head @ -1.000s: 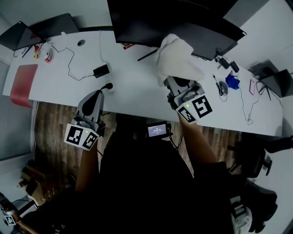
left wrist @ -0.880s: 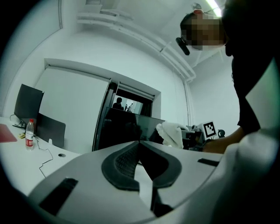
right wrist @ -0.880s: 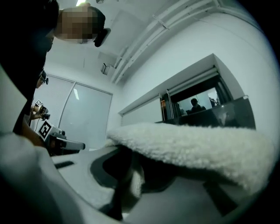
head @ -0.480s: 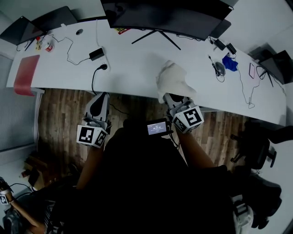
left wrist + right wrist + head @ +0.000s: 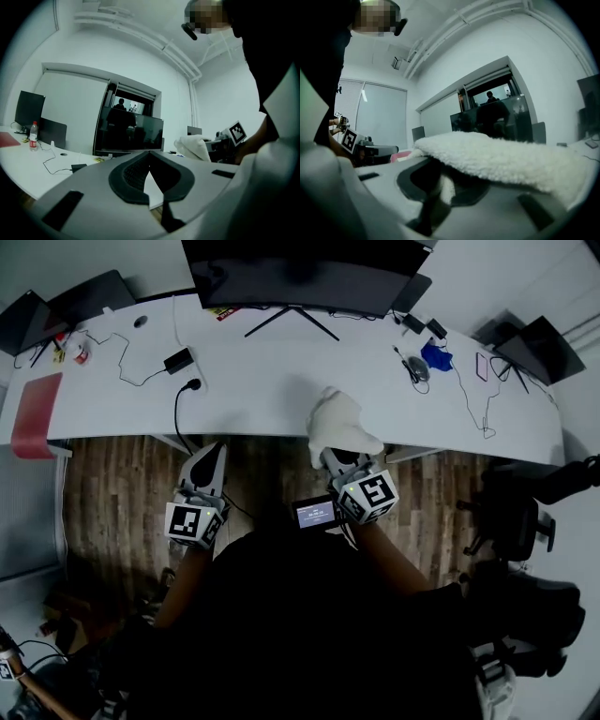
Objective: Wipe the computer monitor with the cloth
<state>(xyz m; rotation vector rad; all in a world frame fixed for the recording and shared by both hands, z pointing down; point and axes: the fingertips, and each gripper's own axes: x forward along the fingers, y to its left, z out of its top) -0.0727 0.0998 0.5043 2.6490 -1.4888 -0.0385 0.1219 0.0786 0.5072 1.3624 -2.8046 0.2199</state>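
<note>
The wide dark computer monitor [image 5: 300, 277] stands at the back of the white desk [image 5: 262, 381]; it also shows in the left gripper view [image 5: 131, 133] and the right gripper view [image 5: 497, 119]. A fluffy white cloth [image 5: 339, 423] hangs over the desk's front edge, held by my right gripper [image 5: 332, 456], which is shut on it. In the right gripper view the cloth [image 5: 501, 157] drapes over the jaws and hides their tips. My left gripper [image 5: 213, 450] is shut and empty, off the desk's front edge over the floor; its jaw tips meet [image 5: 151, 154].
A power adapter with cable [image 5: 178, 360], a small bottle [image 5: 80, 352] and a red mat [image 5: 33, 413] lie on the desk's left. Cables and a blue object [image 5: 436, 357] lie at the right. Dark screens [image 5: 534, 348] and an office chair [image 5: 511, 512] stand further right.
The view has drawn back from the desk. Both grippers have pulled away from the monitor to the desk's front edge, and the cloth came along in the right gripper.
</note>
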